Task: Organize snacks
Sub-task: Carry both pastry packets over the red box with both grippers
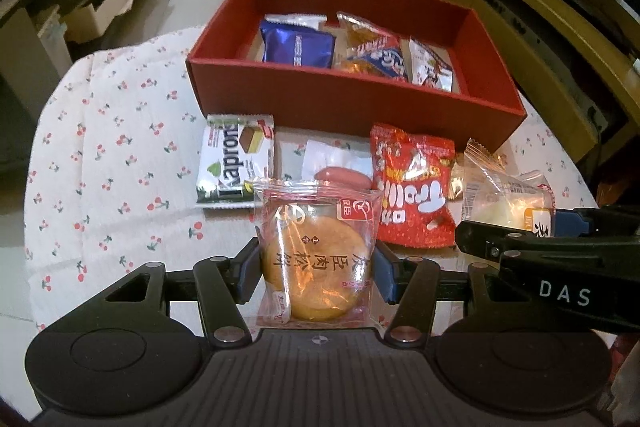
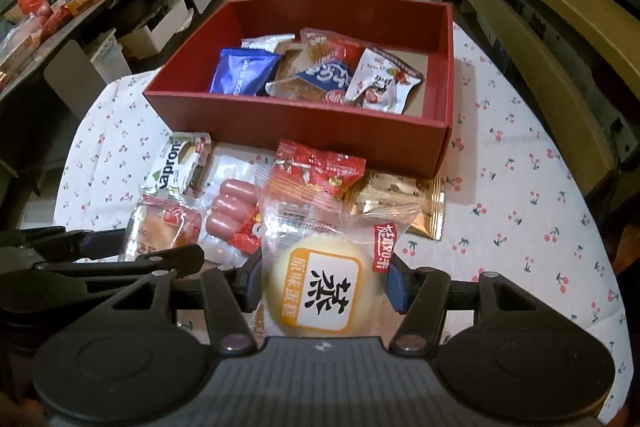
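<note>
My left claw (image 1: 318, 269) clenched a clear-wrapped round golden meat-floss cake (image 1: 316, 267), my right claw (image 2: 320, 285) a clear-wrapped pale steamed cake (image 2: 320, 287); the open red cardboard box (image 1: 352, 103) lay straight ahead toward the surface's far edge.

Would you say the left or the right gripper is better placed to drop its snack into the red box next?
Probably the right. Both are loaded: the left gripper grips the brown pastry, the right gripper the pale steamed cake. The red box has bare floor at its right end; the left is crowded.
</note>
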Demonstrator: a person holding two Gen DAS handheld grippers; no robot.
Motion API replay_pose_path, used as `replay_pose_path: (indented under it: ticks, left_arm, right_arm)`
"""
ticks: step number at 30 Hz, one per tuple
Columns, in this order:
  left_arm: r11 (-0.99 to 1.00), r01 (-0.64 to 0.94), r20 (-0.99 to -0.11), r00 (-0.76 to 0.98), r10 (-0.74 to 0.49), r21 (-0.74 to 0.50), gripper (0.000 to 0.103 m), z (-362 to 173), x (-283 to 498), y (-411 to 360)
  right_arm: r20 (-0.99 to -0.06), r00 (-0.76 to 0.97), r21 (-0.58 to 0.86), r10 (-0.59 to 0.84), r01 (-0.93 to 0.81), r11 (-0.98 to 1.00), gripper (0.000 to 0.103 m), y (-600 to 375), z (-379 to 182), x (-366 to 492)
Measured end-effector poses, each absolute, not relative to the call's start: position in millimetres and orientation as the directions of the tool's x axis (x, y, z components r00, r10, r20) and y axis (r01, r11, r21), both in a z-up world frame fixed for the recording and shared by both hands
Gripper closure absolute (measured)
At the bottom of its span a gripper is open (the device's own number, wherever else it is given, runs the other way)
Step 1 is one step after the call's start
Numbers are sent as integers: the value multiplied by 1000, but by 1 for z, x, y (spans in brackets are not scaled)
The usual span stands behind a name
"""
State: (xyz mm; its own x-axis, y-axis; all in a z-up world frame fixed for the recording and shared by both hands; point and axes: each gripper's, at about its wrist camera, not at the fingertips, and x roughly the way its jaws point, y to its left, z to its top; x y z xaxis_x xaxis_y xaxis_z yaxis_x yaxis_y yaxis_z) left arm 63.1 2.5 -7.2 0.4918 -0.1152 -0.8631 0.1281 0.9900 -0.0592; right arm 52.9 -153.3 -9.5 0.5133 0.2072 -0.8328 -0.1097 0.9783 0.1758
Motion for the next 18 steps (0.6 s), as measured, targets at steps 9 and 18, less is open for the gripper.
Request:
replay_pose_path:
  ticks: [9, 18]
  left_arm:
    - [991, 123, -835, 540, -109, -50, 41, 7, 67, 4]
    - [991, 122, -813, 571, -113, -51, 41, 17, 69, 3]
  right_arm:
    - [-805, 551, 195, 221, -106, 975, 38, -154, 3, 57]
    - [-779, 585, 206, 228, -105, 973, 38, -157, 13, 57]
